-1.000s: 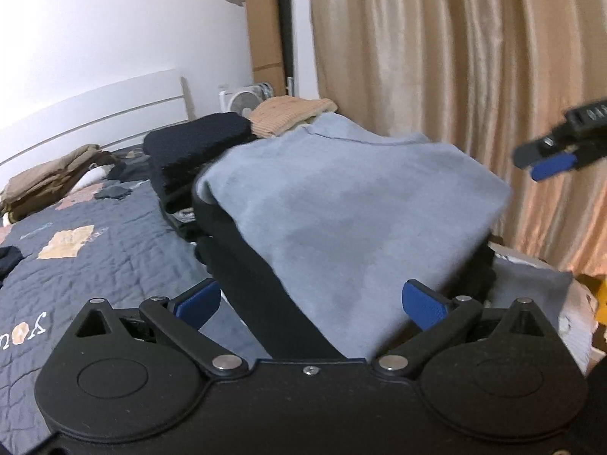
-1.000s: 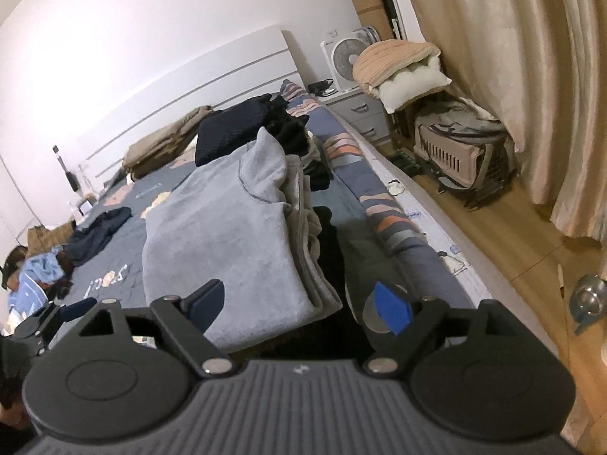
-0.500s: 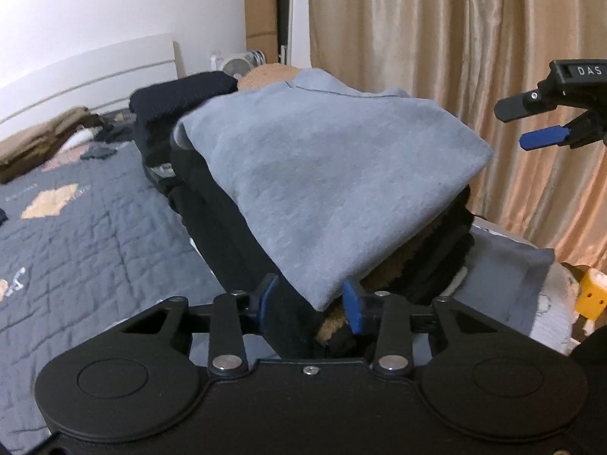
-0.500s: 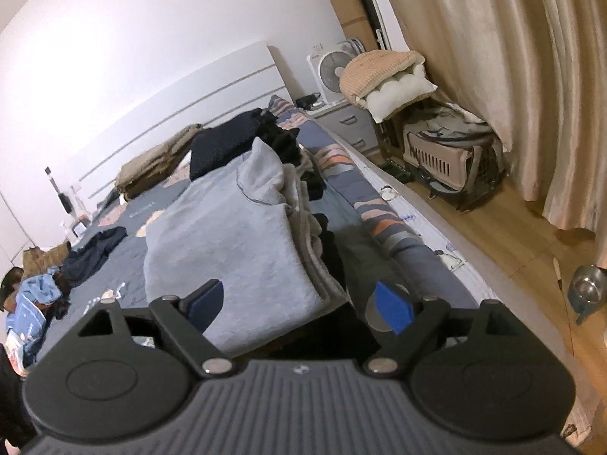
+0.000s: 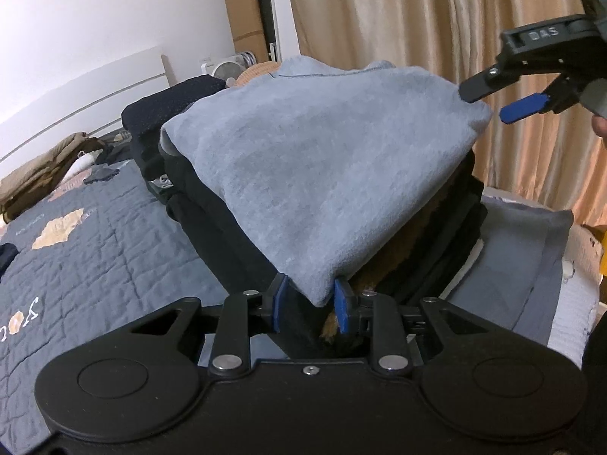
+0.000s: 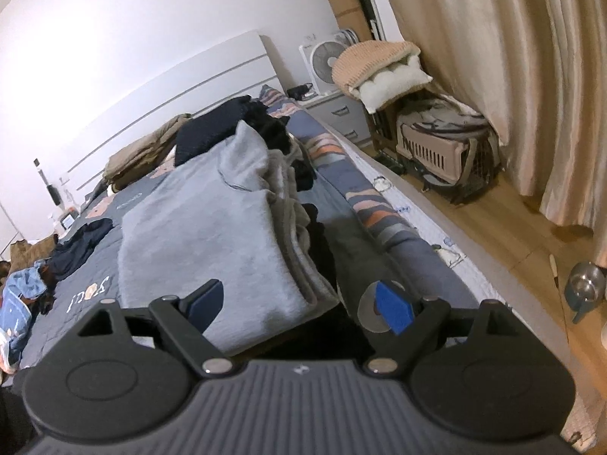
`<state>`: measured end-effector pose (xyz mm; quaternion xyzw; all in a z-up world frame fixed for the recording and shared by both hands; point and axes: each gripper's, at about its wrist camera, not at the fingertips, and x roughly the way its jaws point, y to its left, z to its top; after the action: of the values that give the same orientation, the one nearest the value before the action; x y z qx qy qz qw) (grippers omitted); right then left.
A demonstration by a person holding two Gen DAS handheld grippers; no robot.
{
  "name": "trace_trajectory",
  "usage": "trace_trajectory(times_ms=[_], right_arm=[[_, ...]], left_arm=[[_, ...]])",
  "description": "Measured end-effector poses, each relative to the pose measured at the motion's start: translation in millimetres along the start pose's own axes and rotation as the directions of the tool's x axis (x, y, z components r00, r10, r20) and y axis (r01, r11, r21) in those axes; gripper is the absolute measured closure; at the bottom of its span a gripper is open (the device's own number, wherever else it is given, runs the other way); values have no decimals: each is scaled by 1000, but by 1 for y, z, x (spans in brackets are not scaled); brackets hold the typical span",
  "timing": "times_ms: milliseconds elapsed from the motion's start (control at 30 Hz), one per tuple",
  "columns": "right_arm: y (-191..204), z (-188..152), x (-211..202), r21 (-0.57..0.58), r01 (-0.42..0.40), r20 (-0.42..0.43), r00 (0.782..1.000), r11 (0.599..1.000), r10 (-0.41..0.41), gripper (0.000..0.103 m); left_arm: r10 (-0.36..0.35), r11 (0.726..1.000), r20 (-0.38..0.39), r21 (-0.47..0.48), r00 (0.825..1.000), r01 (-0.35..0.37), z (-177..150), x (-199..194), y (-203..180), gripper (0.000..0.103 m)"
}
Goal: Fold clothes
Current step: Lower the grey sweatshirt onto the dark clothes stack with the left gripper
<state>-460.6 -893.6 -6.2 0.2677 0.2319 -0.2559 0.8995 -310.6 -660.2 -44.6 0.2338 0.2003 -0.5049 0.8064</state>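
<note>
Left claw [image 5: 309,305] just closed onto grey sweatshirt [image 5: 322,174] corner; right claw [image 6: 299,307] gapes empty.

Left tool [image 5: 309,305] has just been closing on cloth; right tool [image 6: 299,305] gapes wide.

Grey sweatshirt [image 5: 326,174]: soft matt fleece. Bedspread [image 5: 98,250]: quilted matt cloth. Curtain [image 6: 504,57]: satiny sheen. Floor [image 6: 504,227]: smooth wood.

a white headboard [image 6: 182,87] backs the bed, whose grey quilt [image 5: 95,250] bears tan patches. a white fan [image 6: 324,57] stands on a grey nightstand [image 6: 341,113]. beige curtains [image 6: 512,76] hang beside a pet carrier [image 6: 436,148]; a metal bowl [image 6: 584,288] sits on the wood floor [image 6: 504,235]
</note>
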Motion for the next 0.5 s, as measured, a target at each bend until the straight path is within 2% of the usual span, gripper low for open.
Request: trace_trajectory(times_ms=[267, 400, 433, 467, 500], right_arm=[[-11, -4, 32, 73, -18, -29, 999, 997, 21, 16], [-18, -7, 45, 128, -67, -33, 997, 989, 72, 18], [-21, -8, 47, 157, -91, -25, 995, 983, 96, 25], [-25, -9, 49, 195, -116, -17, 992, 974, 122, 46], [-27, -11, 51, 235, -148, -19, 988, 961, 156, 58]], left_arm=[[-13, 1000, 0, -12, 1000, 13, -3, 4, 2, 76], [-34, 999, 9, -18, 999, 34, -3, 4, 5, 80], [-39, 999, 15, -19, 999, 39, -3, 3, 6, 83], [-45, 999, 23, -23, 999, 45, -3, 2, 8, 87], [-48, 998, 32, -28, 998, 49, -2, -1, 10, 89]])
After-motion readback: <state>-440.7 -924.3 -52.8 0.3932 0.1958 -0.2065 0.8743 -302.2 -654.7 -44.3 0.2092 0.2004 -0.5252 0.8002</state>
